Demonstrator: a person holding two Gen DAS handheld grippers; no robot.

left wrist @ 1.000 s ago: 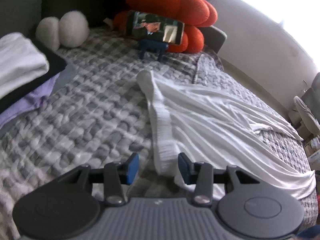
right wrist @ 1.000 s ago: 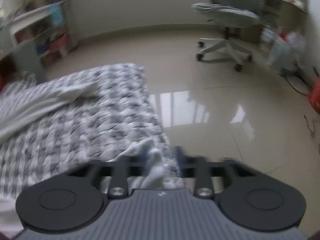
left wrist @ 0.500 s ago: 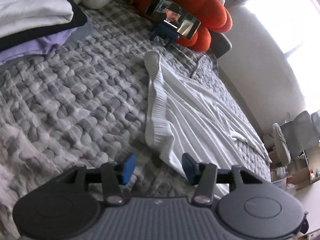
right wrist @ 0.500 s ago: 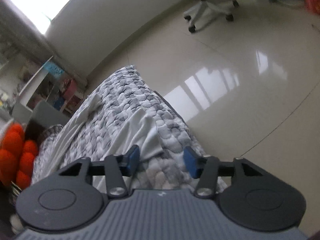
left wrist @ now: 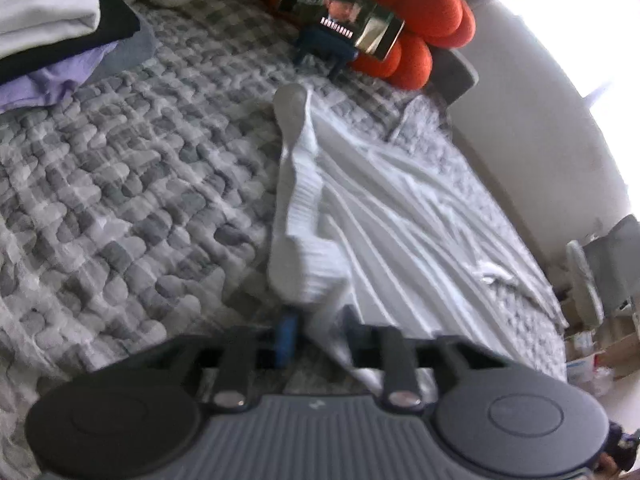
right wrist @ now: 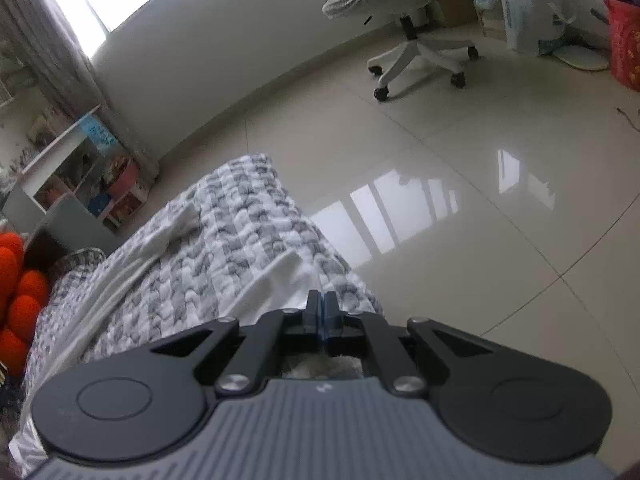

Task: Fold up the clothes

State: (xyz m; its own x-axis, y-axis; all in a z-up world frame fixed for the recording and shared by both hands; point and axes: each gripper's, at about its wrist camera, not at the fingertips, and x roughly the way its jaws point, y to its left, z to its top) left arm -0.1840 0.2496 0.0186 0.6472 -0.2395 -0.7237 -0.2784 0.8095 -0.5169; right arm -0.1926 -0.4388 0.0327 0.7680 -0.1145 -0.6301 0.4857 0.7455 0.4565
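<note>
Both grippers since closed: left gripper [left wrist: 316, 328] closing on white garment [left wrist: 400, 232]; right gripper [right wrist: 322, 312] pinching hem.

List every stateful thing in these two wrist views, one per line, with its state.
Left gripper: jaws closing on the white garment's ribbed waistband.
Right gripper: shut, pinching a white cloth corner.
White pleated garment: spread flat, unfolded, on the grey checked bedspread.
Phone on blue stand: screen on, playing video.
Stack of folded clothes: folded, piled at the bed's far left.
White swivel chair: upright, empty.
</note>
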